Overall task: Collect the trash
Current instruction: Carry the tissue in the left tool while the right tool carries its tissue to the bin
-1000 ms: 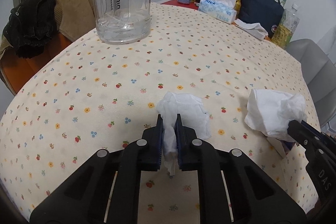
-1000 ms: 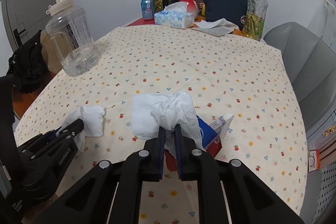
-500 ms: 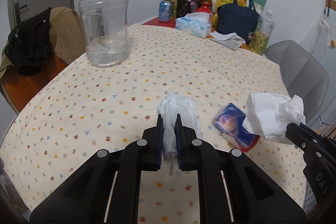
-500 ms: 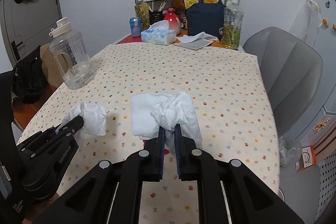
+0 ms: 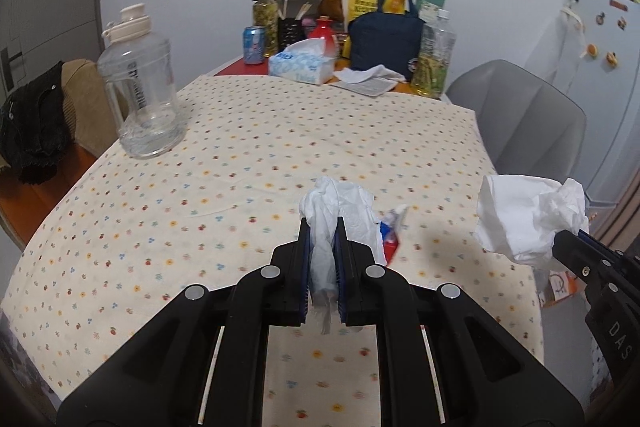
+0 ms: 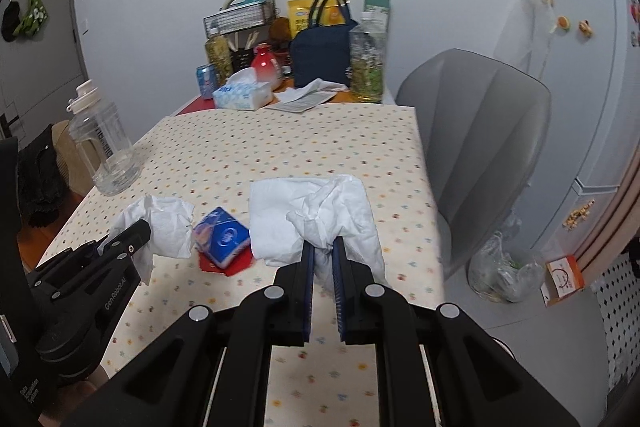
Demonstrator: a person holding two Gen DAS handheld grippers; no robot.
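Left gripper (image 5: 323,227) clamping a crumpled white tissue (image 5: 340,203), holding it clear above the counter (image 5: 240,147) and its flower-dotted cloth. Right gripper (image 6: 323,247) pinching a larger crumpled tissue (image 6: 312,211) the same way, lifted off the cloth near the counter's right edge. Lying on the counter between the two held tissues, a blue and red packet (image 6: 222,241), flat, touching neither gripper. Standing at the counter's left edge, a clear water jug (image 5: 140,87). Sitting on the floor beside the grey chair (image 6: 480,147), a clear plastic bag (image 6: 504,267) holding scraps.
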